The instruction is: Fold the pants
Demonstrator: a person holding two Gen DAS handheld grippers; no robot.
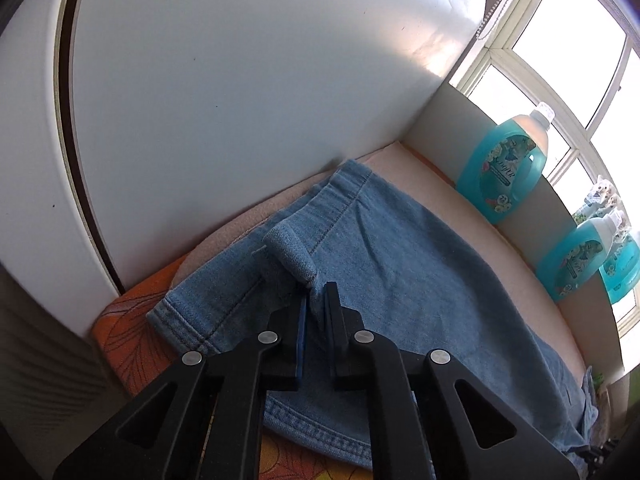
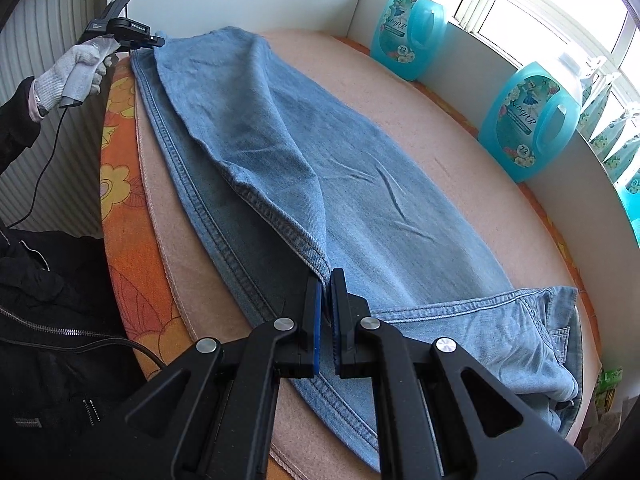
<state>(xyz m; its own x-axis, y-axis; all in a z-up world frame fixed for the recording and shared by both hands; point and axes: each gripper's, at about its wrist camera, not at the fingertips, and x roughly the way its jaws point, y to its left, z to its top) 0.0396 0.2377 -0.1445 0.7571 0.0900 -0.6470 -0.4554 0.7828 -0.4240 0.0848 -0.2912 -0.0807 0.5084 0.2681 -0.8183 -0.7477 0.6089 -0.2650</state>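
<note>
Blue denim pants [image 2: 360,184] lie lengthwise on a pink padded board [image 2: 400,92], waistband at the near right. My right gripper [image 2: 326,280] is shut on the seam edge of the upper leg and lifts it off the lower leg. My left gripper [image 1: 316,292] is shut on the hem end of that same leg [image 1: 288,256], near the white wall. The left gripper also shows in the right wrist view [image 2: 158,42] at the far end of the pants, held by a gloved hand [image 2: 80,66].
Two turquoise detergent bottles [image 2: 408,24] [image 2: 532,120] stand on the ledge by the window on the right. An orange flowered cover [image 2: 120,184] edges the board on the left. A white panel [image 1: 240,100] rises behind the hem end.
</note>
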